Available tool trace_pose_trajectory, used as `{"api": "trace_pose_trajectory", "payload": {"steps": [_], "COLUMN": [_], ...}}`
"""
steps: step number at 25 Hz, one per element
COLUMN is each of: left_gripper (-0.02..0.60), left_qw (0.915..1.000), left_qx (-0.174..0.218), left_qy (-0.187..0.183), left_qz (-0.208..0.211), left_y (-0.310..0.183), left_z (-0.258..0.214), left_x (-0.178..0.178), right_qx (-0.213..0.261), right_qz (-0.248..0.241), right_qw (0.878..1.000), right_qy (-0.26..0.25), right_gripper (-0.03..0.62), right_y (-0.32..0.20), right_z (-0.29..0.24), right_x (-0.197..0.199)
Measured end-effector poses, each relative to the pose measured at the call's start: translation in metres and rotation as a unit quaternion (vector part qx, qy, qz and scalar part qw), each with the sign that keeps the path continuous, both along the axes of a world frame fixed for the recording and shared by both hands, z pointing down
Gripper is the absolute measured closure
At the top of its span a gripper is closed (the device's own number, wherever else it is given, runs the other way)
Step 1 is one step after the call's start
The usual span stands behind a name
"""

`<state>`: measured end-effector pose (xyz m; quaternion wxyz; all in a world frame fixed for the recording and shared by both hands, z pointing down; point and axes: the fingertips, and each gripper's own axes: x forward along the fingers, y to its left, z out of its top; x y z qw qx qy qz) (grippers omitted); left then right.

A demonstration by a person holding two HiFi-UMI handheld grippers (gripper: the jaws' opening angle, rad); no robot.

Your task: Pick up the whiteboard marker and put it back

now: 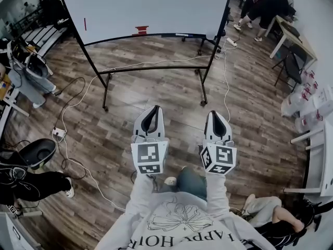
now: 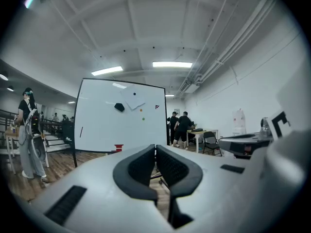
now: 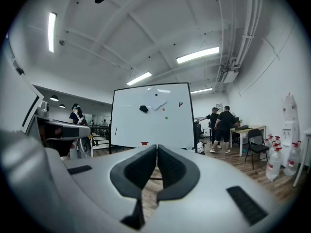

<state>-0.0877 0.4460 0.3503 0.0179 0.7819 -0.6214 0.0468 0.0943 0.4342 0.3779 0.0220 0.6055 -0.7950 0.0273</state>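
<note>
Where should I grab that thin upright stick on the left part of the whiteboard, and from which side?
Take the stick, likely the marker, around its middle, coming straight at the whiteboard face-on. It stands upright, flat on the board, so only its flanks are free; close the jaws sideways across it. The left hand-held gripper is nearer that side but shut; open it first.
</note>
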Motion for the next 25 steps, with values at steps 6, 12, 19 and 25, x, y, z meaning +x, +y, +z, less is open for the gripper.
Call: {"api": "trace_pose_trajectory", "payload": {"steps": [6,12,19,25], "left_gripper": [0.571,0.571,0.571,0.571], "left_qw": [0.9999,0.9997,0.9986,0.9975], "left_qx": [-0.011,-0.011,-0.007,0.005], "left_qy": [0.003,0.005,0.0,-0.004], "left_qz": [-0.003,-0.024,-0.052,-0.07], "left_y": [-0.036,-0.098,-0.195,-0.269], "left_z": [0.011,0.017,0.006,-0.01], "left_x": [-0.005,-0.006,-0.002,0.013], "right_qx": [-0.01,-0.007,0.005,0.01], "right_qz": [0.002,-0.022,-0.052,-0.079], "right_qw": [1.0,1.0,0.999,0.997], "right_qy": [0.002,0.008,0.002,0.003], "right_gripper": [0.589,0.589,0.589,0.589], "right_y": [-0.039,-0.111,-0.224,-0.302], "right_z": [0.009,0.013,-0.005,-0.015], "right_x": [-0.003,-0.005,-0.006,0.003]}}
